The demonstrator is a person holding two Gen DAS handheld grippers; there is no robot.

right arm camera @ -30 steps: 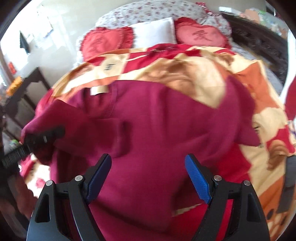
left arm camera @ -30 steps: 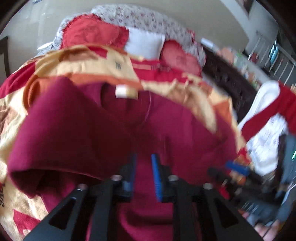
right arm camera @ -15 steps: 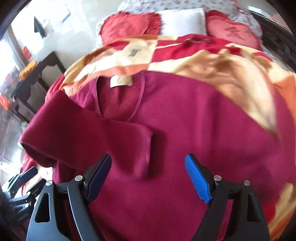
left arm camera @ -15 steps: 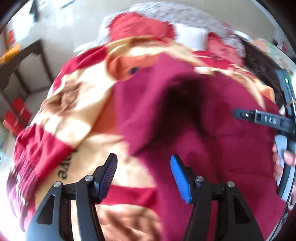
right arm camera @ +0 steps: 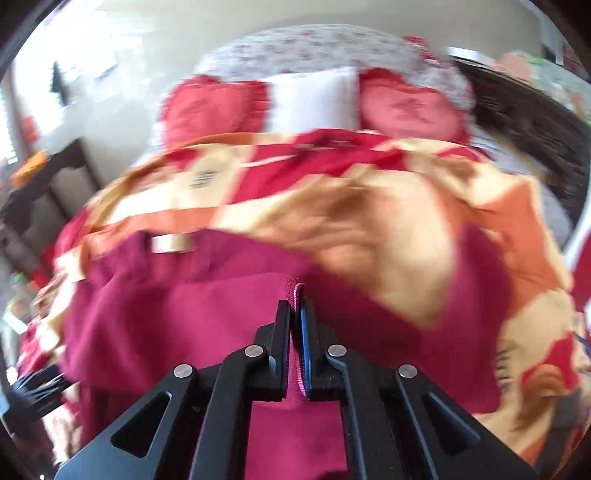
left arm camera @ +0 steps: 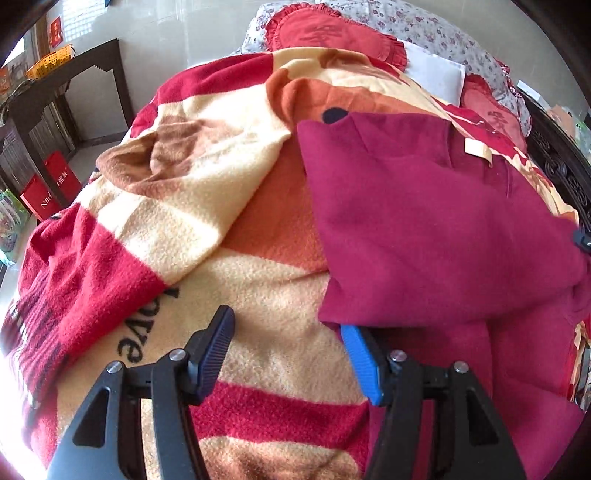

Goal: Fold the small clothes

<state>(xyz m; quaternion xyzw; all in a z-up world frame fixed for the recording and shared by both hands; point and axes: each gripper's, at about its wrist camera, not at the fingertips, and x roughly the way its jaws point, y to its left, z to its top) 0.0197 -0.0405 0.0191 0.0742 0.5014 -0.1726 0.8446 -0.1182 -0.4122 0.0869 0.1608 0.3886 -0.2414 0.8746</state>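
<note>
On a bed's patterned blanket (left arm camera: 258, 280) lies the maroon shirt (left arm camera: 424, 229). The right claw (right arm camera: 297, 317) is clamped on its hem; the left claw (left arm camera: 288, 354) hangs apart, empty. Next, probably: fold inward.

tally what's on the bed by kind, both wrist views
Maroon shirt: 1
Patterned fleece blanket: 1
Red heart cushions: 2
White pillow: 1
Total: 5
</note>
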